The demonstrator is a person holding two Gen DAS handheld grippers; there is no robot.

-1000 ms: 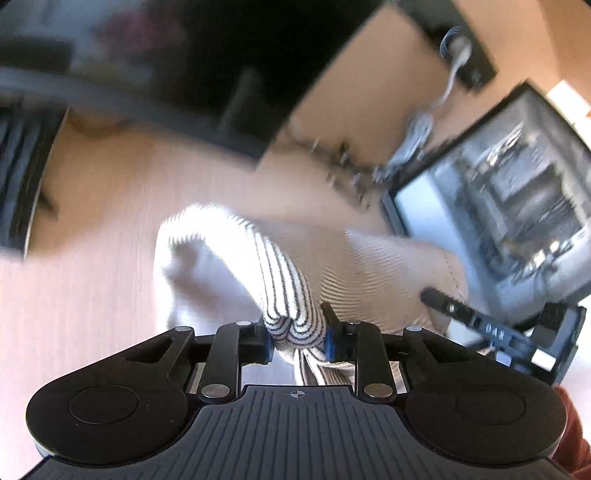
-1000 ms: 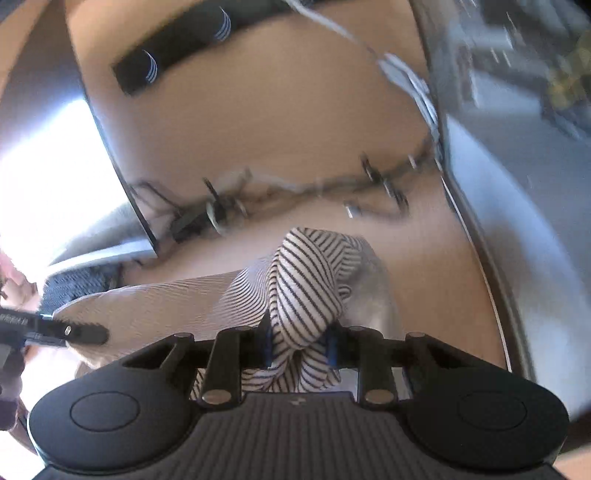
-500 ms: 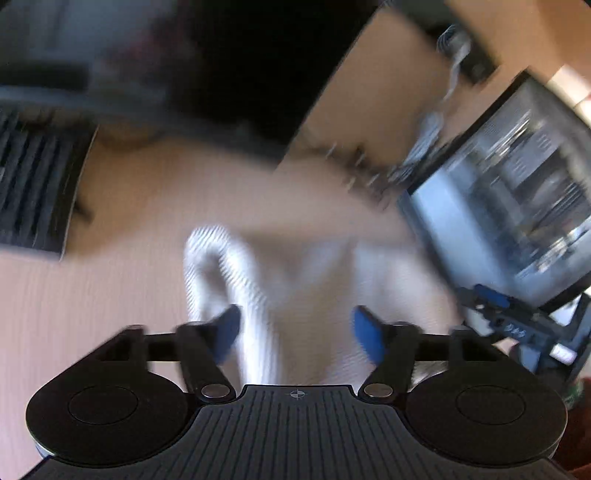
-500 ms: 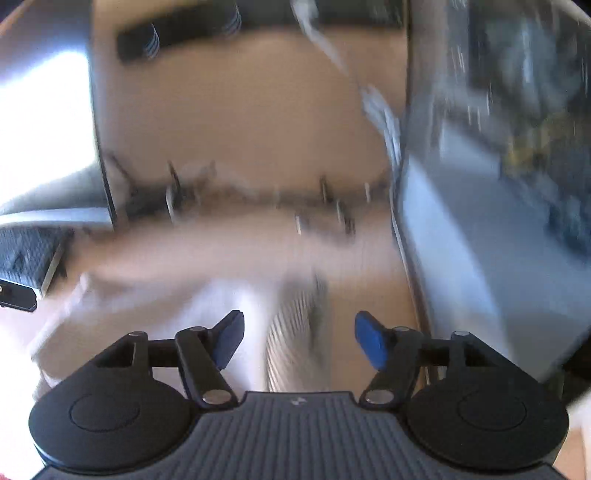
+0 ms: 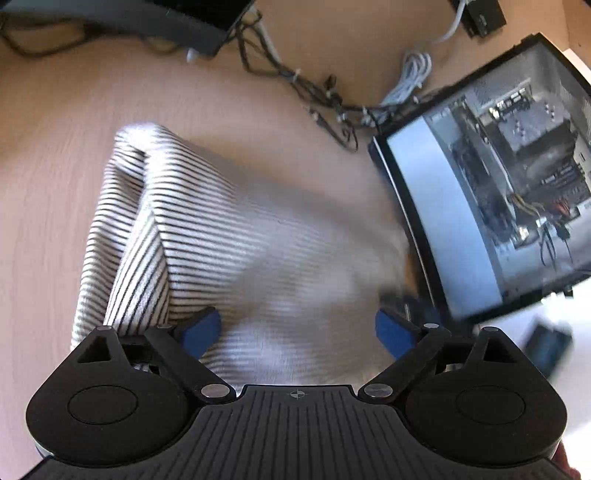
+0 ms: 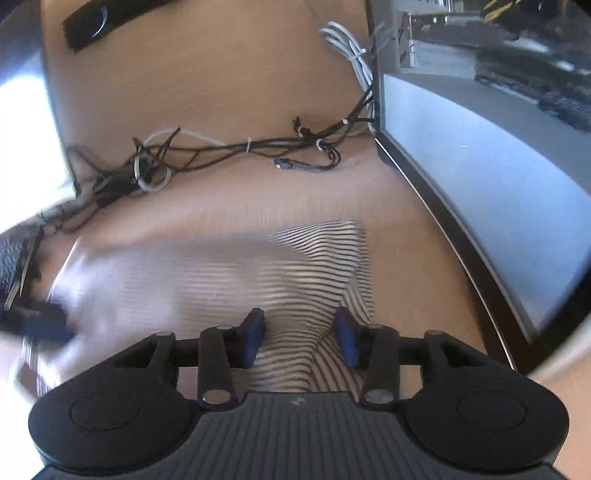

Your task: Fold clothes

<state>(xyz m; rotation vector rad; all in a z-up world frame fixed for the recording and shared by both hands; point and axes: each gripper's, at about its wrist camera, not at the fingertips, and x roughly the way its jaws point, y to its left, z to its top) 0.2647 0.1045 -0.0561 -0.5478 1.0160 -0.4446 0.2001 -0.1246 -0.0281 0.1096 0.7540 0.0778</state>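
A white garment with thin black stripes [image 5: 229, 236] lies folded on the light wooden table, with a doubled edge on its left side. My left gripper [image 5: 297, 330] is wide open just above its near edge, holding nothing. In the right wrist view the same striped garment [image 6: 295, 273] lies flat, its right corner sharp and its left part blurred. My right gripper [image 6: 301, 338] is partly open over the near right part of the cloth, and the cloth lies loose between the blue pads [image 6: 347, 339].
An open computer case [image 5: 498, 192] stands at the right, close to the garment; it also shows in the right wrist view [image 6: 480, 177]. A tangle of cables [image 6: 229, 155] lies behind the garment. A dark monitor base [image 5: 129, 18] is at the far left.
Both grippers were shut on bunched striped cloth a second ago. Both have opened and let go. The garment now lies flat on the table, and the right gripper has narrowed somewhat.
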